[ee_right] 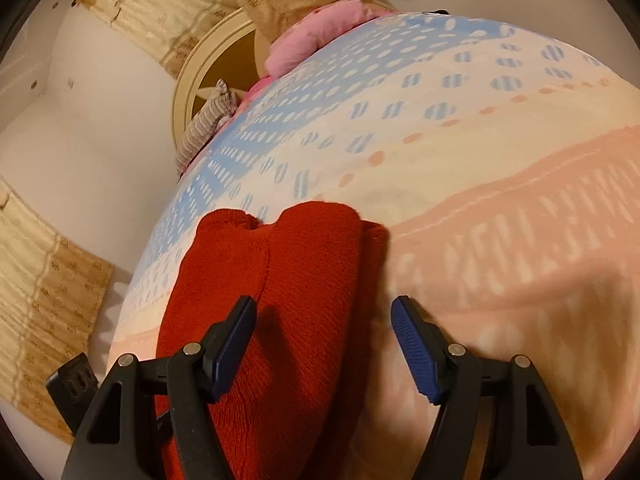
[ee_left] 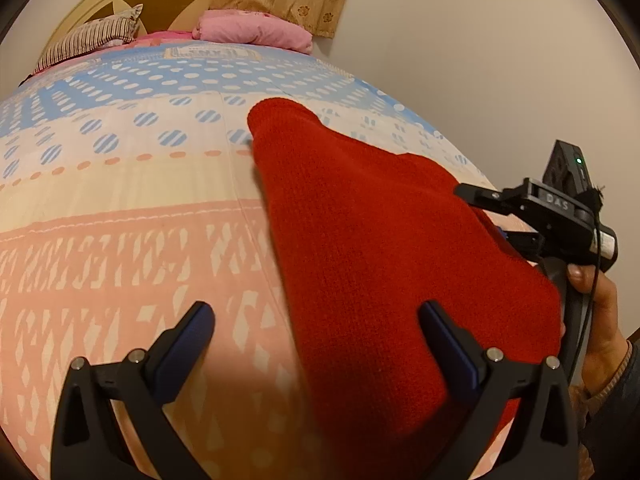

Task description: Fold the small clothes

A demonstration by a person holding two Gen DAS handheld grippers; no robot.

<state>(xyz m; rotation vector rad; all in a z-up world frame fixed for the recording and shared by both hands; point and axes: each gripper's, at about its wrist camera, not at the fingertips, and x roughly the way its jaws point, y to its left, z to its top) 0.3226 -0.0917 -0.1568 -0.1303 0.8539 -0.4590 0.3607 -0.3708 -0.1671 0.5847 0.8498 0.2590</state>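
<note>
Left wrist view: the left tool (ee_left: 316,340) has its blue-padded jaws spread wide, nothing gripped; its right finger hovers over the near edge of the red knitted garment (ee_left: 372,248), its left finger over the bedsheet.
Garment: folded red knit lying flat on the bed with a pink, cream and blue patterned sheet (ee_left: 120,220), stretching away ahead and to the right of the left tool.
Right wrist view: the right tool (ee_right: 324,344) stands open, holding nothing; the garment (ee_right: 304,280) lies under and ahead of its left finger, reaching into the gap.
Right tool from the left view: seen at the garment's far right edge, held by a hand (ee_left: 596,312).
Beyond: pink folded blanket (ee_left: 256,32) and striped pillow (ee_left: 92,40) at the headboard, well apart from both tools.
</note>
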